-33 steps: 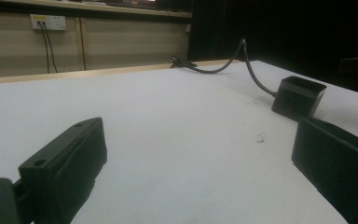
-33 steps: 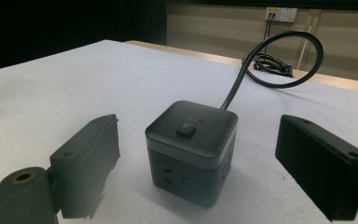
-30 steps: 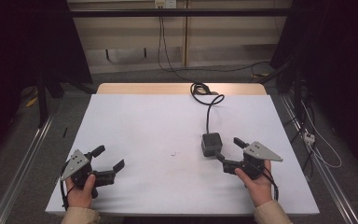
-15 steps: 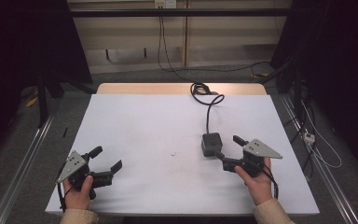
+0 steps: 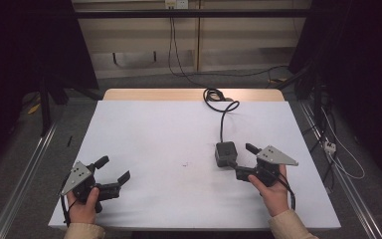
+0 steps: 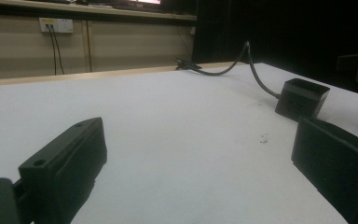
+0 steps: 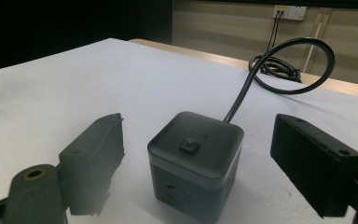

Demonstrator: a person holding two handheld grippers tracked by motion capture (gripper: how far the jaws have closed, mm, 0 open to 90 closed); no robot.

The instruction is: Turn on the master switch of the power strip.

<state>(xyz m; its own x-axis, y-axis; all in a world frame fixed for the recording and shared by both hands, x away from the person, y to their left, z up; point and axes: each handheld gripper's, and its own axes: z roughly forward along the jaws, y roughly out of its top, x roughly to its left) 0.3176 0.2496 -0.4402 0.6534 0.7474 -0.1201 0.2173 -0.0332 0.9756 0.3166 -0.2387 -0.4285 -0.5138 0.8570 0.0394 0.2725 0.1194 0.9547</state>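
Power cube [image 5: 225, 153] between parted fingers [image 7: 314, 161]

Dark grey cube-shaped power block [image 5: 225, 153] set upright on white table [image 5: 154, 139], right of centre. Small square button [image 7: 189, 146] seen on top face. Black cable [image 5: 222, 115] led from rear side, arched upward, then coiled at far table edge. Block framed between jaws in right gripper view, untouched.
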